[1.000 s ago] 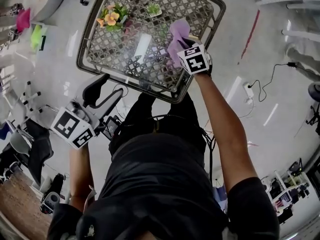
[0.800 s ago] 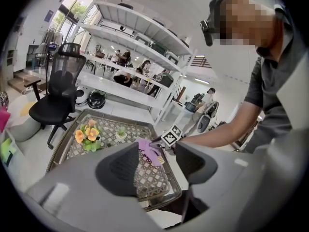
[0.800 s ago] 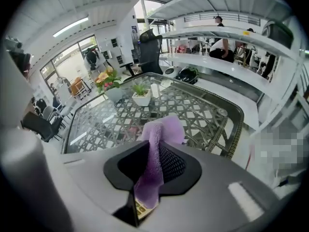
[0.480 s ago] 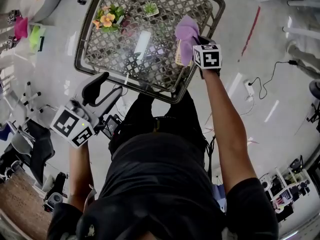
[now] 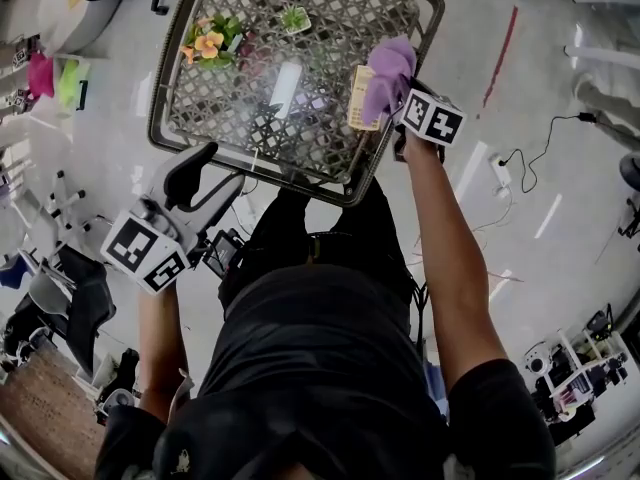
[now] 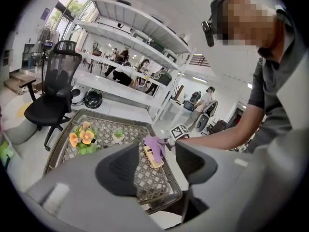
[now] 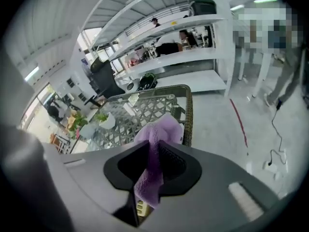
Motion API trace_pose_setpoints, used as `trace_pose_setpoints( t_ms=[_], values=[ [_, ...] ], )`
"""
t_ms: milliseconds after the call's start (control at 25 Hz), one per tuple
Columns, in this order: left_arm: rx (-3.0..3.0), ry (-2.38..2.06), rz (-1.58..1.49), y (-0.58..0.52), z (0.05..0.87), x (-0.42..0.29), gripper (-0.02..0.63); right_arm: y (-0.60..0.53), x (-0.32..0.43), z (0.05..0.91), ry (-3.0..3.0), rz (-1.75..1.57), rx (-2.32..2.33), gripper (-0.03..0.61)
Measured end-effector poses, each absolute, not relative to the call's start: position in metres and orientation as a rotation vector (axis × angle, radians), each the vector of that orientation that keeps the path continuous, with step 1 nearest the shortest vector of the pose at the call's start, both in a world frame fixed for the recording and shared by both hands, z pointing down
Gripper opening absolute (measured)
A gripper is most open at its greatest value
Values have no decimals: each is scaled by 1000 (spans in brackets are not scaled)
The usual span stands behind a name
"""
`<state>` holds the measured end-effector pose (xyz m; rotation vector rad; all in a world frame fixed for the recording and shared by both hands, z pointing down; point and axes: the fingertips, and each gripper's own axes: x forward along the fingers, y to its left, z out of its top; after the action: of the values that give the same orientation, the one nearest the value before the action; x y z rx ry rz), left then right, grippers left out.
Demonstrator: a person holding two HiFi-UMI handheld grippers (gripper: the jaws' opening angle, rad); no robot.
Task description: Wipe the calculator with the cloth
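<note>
A tan calculator point(image 5: 360, 96) lies on the lattice table point(image 5: 250, 148) close to its right rim. My right gripper point(image 5: 402, 96) is shut on a purple cloth point(image 5: 388, 70), which hangs over the calculator's right side. In the right gripper view the cloth point(image 7: 155, 144) is pinched between the jaws, and the calculator's keys point(image 7: 140, 208) show just beneath it. My left gripper point(image 5: 212, 184) hangs open off the table's near left corner, holding nothing. In the left gripper view, between its spread jaws, the calculator point(image 6: 152, 156) and the cloth point(image 6: 155, 143) are in sight.
An orange flower pot point(image 5: 207, 40) and a small green plant point(image 5: 294, 16) stand at the table's far side. A cable and plug strip point(image 5: 500, 176) lie on the floor to the right. A black office chair point(image 6: 53, 91) and white shelves point(image 6: 130, 28) stand behind the table.
My right gripper has carried the cloth rightward across the table toward its right rim and rolled its wrist. The calculator now shows beside the cloth. My left gripper has stayed put.
</note>
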<state>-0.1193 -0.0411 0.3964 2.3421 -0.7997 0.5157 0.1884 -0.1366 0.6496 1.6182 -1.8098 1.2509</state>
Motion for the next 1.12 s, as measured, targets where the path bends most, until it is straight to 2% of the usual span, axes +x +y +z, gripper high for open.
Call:
trace_pose_setpoints(
  t_ms=[160, 440, 880, 1120],
  values=[
    [2341, -800, 515, -41, 396, -120, 285, -127, 185, 655, -1766, 1411, 1727, 60],
    [2333, -816, 506, -39, 395, -127, 285, -123, 158, 656, -1799, 1405, 1704, 60],
    [2315, -858, 486, -33, 397, -146, 285, -127, 99, 660, -1883, 1316, 1506, 60],
    [2310, -883, 481, -33, 398, -155, 285, -125, 72, 659, -1948, 1126, 1284, 60]
  ],
)
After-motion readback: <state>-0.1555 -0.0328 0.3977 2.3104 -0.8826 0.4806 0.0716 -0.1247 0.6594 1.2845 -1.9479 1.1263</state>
